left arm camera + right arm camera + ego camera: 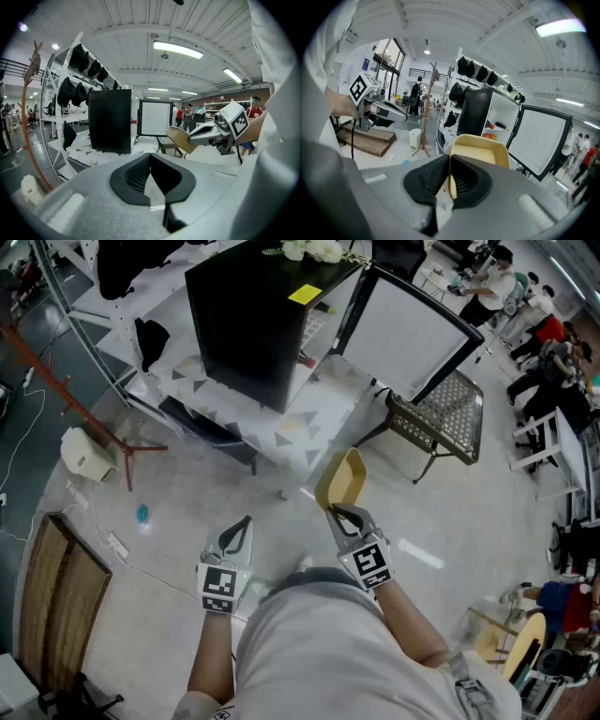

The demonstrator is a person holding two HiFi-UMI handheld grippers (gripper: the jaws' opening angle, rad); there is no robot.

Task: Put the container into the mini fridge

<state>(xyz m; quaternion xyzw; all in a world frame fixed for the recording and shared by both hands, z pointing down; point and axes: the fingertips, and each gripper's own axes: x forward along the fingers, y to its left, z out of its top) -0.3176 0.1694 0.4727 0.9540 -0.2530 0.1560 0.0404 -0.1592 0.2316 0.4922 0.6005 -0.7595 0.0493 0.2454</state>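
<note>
Container (480, 152) rim pinch clearest in right gripper view.

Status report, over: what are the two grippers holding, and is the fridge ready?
Right gripper shut on yellow container wall. Left gripper shut, empty. Mini fridge door open ahead; wire rack beside it.

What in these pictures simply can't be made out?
- Inside of the mini fridge: head view, hidden by its own black top; right gripper view, shelf items too small to name.
- Print on its yellow sticker: head view, too small.
- Near end of the container: right gripper view, behind the right claw.
</note>
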